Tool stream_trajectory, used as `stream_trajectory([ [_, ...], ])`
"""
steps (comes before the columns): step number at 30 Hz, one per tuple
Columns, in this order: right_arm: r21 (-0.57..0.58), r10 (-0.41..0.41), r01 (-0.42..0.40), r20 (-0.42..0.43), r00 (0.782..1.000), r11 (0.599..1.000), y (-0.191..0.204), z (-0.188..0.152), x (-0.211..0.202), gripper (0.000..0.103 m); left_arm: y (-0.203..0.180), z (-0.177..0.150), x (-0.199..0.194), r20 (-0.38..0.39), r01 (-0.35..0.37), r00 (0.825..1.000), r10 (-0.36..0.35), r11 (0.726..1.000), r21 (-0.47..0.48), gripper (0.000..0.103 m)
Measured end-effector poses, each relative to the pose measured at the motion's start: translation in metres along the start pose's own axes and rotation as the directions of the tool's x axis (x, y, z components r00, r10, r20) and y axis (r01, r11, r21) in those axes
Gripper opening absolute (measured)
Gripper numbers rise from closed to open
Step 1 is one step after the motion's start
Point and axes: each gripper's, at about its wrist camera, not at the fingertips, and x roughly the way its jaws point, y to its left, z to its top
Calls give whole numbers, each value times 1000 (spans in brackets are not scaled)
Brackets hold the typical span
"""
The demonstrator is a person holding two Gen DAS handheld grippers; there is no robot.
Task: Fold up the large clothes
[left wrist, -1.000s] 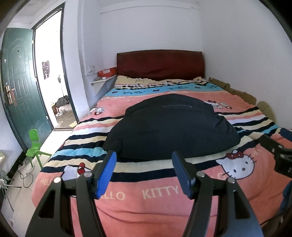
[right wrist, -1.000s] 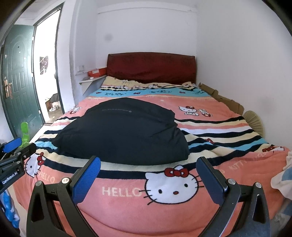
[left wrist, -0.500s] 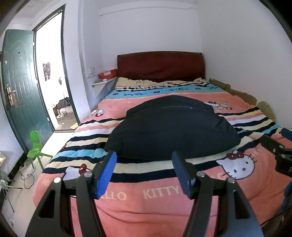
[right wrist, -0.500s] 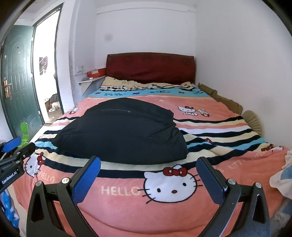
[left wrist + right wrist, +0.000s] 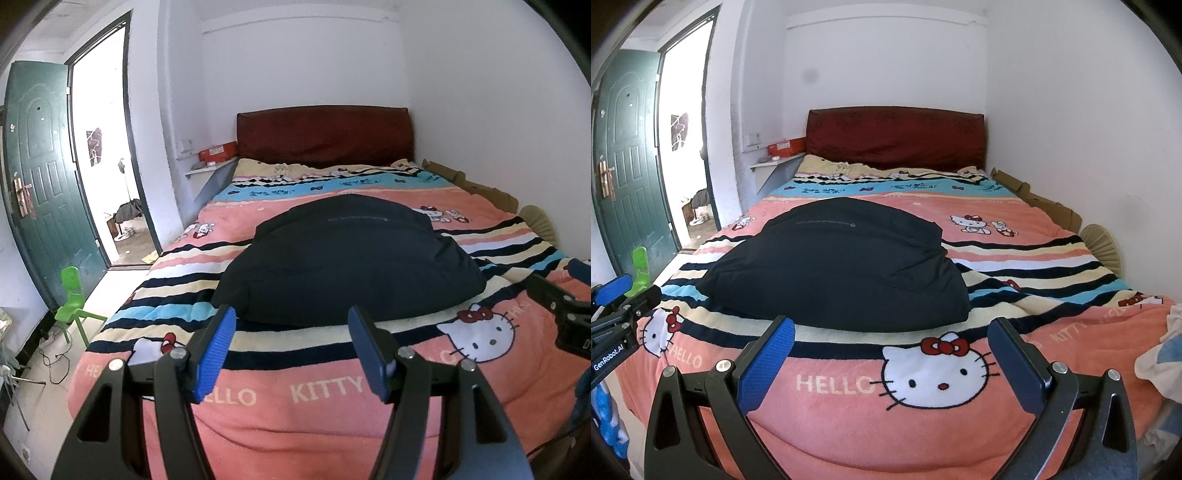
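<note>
Both my left gripper (image 5: 291, 347) and right gripper (image 5: 892, 354) hung spread, empty, short of the dark jacket (image 5: 842, 266) on the bed (image 5: 923, 417); looked soft, bulky, so I'd pinch its near hem corners.

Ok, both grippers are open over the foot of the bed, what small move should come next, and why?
Probably ease both forward and down to the near edge of the dark navy padded garment. The left gripper and right gripper are open, empty and short of it, over the pink Hello Kitty blanket.
</note>
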Motion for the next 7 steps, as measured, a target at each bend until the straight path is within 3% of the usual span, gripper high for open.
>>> stream_trajectory([
  [7, 1, -2, 2, -1, 1000, 1000, 0, -1, -1, 102, 0, 1, 4, -10, 7, 1000, -7, 1000, -3, 62],
])
